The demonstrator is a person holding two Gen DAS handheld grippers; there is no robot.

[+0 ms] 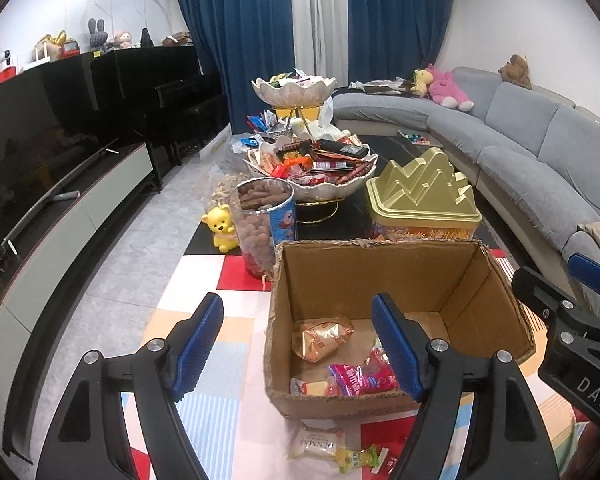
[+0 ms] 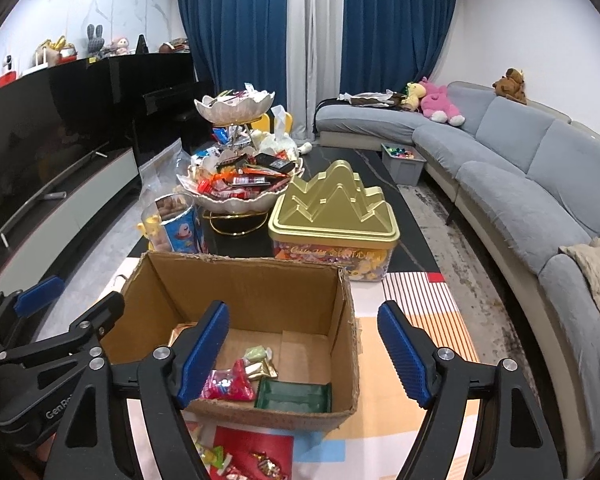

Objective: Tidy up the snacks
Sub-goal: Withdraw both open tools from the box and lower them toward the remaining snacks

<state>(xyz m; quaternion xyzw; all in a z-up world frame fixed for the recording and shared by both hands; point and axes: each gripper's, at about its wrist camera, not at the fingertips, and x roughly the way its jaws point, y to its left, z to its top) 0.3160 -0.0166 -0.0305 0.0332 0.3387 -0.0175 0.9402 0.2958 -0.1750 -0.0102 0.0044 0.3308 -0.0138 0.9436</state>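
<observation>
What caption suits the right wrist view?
Open right gripper above a cardboard box holding a few snack packets, gold-lidded tin behind.

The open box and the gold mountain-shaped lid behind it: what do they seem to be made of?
Open box: corrugated cardboard, matte brown, with torn, frayed rims. Gold mountain-shaped lid: probably moulded plastic with a metallic gold finish, judging by its soft sheen; it could be thin metal.

light: bright, even, indoor | shadows: soft | focus: sharp | edges: strong fisheye bend, dark corners
</observation>
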